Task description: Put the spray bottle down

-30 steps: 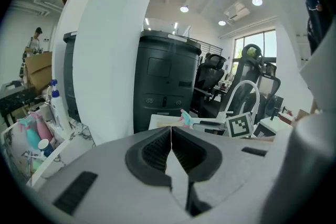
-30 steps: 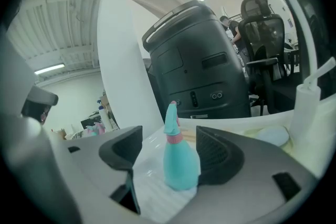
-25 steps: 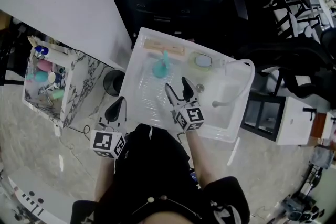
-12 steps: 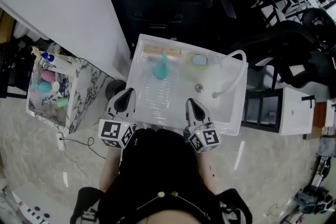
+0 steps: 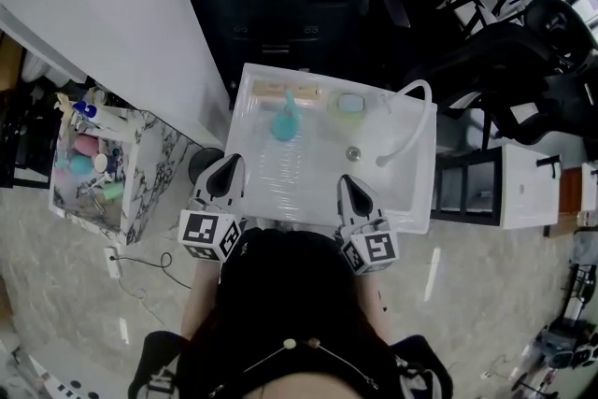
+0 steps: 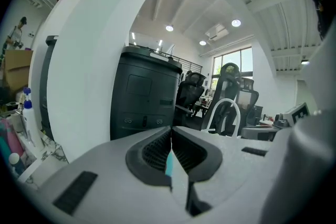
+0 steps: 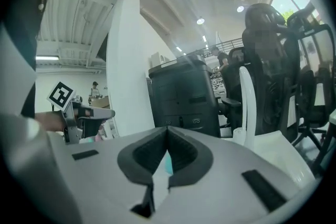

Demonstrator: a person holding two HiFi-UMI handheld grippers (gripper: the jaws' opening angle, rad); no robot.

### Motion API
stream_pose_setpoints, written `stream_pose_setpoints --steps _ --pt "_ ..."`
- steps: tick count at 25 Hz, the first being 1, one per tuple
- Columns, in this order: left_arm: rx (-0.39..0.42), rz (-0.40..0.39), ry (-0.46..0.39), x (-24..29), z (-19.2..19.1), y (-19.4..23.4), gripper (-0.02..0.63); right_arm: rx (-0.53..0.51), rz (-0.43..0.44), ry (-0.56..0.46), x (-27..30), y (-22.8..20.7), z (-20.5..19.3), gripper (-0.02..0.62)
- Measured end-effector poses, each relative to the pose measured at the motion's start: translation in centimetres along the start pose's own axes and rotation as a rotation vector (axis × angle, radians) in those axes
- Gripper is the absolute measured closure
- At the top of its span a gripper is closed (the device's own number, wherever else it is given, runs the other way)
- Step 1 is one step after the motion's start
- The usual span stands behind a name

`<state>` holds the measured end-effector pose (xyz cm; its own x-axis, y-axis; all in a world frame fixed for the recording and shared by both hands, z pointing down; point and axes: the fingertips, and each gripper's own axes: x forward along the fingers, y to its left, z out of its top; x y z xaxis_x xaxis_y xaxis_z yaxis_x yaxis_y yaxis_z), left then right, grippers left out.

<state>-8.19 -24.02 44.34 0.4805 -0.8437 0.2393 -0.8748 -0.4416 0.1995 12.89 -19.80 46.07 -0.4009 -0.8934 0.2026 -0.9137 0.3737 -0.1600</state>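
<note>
Spray bottle (image 5: 284, 121): lying in sink (image 5: 416, 192), apart from both grippers. Left gripper (image 5: 225, 173), right gripper (image 5: 353, 190): jaws pressed together, empty. Best held clear of bottle.

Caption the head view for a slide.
Spray bottle sits in the sink; left gripper and right gripper, shut and empty, hover at its near rim.

White sink (image 5: 413, 199), black cabinet (image 5: 280, 0) — office chairs (image 5: 509, 61)

We get only a teal sliver of spray bottle (image 6: 168, 164) past left tool (image 6: 171, 131); box (image 5: 154, 168) contents at 9 o'clock too small to ID.
</note>
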Motion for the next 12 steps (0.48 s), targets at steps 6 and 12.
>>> stream_pose_setpoints --steps 6,12 --pt "-0.007 -0.013 0.006 -0.1 -0.4 -0.3 0.598 -0.031 0.024 0.042 0.4 0.8 -0.9 0.592" --pt "-0.005 -0.028 0.008 -0.3 -0.6 -0.8 0.598 -0.053 0.038 0.083 0.4 1.7 -1.6 0.592"
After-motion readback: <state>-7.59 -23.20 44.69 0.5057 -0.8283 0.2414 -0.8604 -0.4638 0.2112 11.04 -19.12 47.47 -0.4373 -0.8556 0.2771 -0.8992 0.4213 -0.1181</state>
